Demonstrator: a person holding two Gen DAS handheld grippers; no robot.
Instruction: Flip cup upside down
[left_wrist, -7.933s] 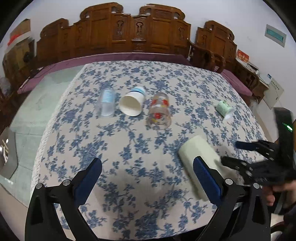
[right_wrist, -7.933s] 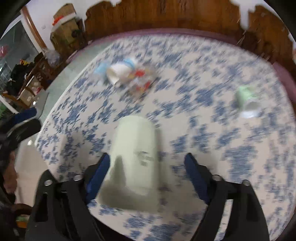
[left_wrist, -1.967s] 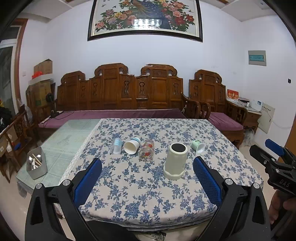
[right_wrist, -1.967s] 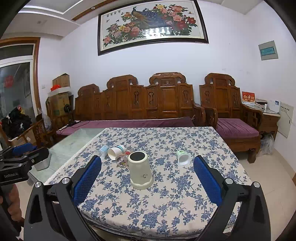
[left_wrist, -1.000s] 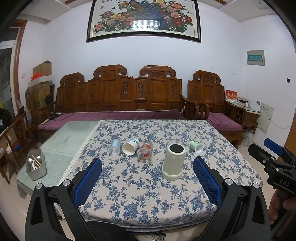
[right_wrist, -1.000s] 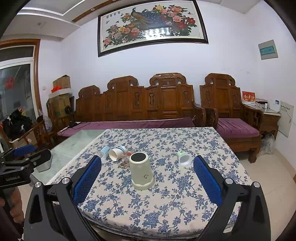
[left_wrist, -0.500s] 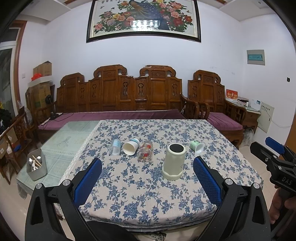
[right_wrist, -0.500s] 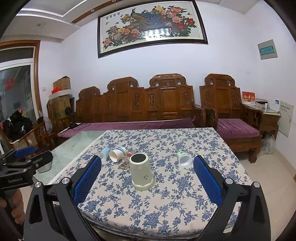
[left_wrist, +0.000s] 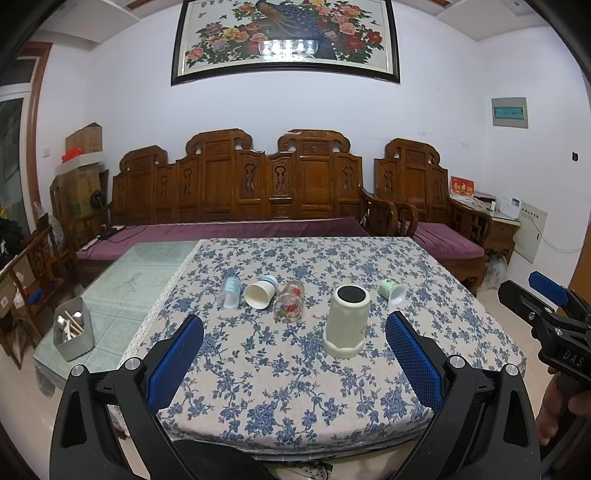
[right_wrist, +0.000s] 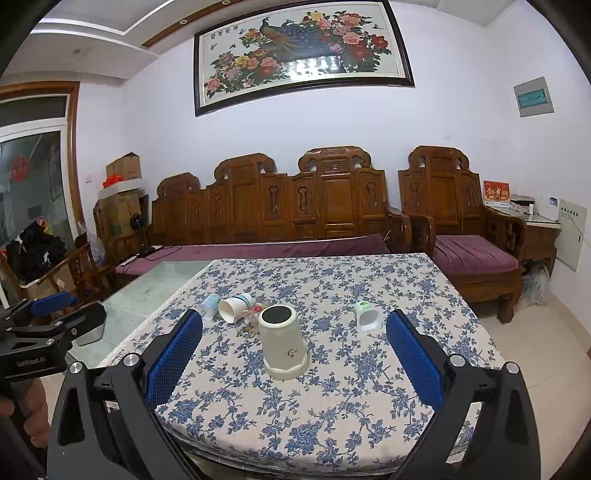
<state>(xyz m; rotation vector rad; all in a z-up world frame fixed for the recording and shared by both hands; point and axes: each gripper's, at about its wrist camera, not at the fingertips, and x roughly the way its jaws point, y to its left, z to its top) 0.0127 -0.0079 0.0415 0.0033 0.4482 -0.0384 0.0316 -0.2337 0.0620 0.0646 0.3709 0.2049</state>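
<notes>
A tall cream cup (left_wrist: 347, 322) stands upside down on the flowered tablecloth (left_wrist: 280, 373), wide rim down, dark round base up; it also shows in the right wrist view (right_wrist: 282, 341). My left gripper (left_wrist: 294, 360) is open and empty, held back from the table's near edge. My right gripper (right_wrist: 294, 358) is open and empty, also back from the table. The right gripper shows at the far right of the left wrist view (left_wrist: 546, 314); the left gripper shows at the far left of the right wrist view (right_wrist: 44, 321).
Lying on their sides behind the cream cup are a clear plastic cup (left_wrist: 229, 291), a white paper cup (left_wrist: 260, 291), a patterned glass (left_wrist: 290, 306) and a small green cup (left_wrist: 391, 290). A metal utensil box (left_wrist: 72, 332) sits on the glass table at left. Wooden benches stand behind.
Over eight seconds the cream cup went from lying on its side between my right fingers to standing upside down. Both grippers have pulled back; in the last second almost nothing moves.
</notes>
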